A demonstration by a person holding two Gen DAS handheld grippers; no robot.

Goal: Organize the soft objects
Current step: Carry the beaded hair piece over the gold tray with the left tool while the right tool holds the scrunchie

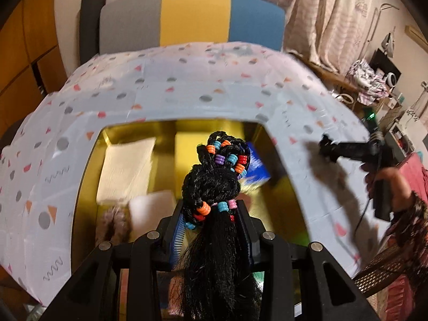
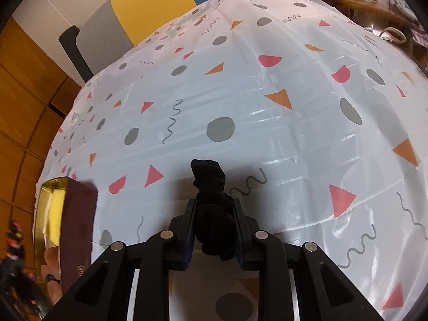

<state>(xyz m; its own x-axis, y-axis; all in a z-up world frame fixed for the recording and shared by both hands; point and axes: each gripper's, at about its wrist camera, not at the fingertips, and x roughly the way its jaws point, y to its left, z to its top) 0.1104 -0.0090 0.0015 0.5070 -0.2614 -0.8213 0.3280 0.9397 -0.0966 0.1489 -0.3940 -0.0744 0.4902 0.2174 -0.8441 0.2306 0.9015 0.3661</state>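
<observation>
Left gripper [image 1: 214, 214] clamped on beaded hair braid [image 1: 214, 184], hanging over gold box [image 1: 88, 176] at table's near-left edge, prob. to drop it in w/ white cloths [image 1: 125, 168]. Right gripper [image 2: 214, 222] squeezed tight on black sock [image 2: 211, 200], held above patterned tablecloth [image 2: 240, 93], prob. waiting its turn. Small label on box's maroon side, too tiny to read.

A lived-in home room: pale curtains [image 1: 329, 18] hang at upper right, wooden cupboard doors [image 1: 21, 53] fill the left edge, a striped cushioned seat back [image 1: 192, 18] sits top centre, and household clutter [image 1: 379, 85] crowds the right.
</observation>
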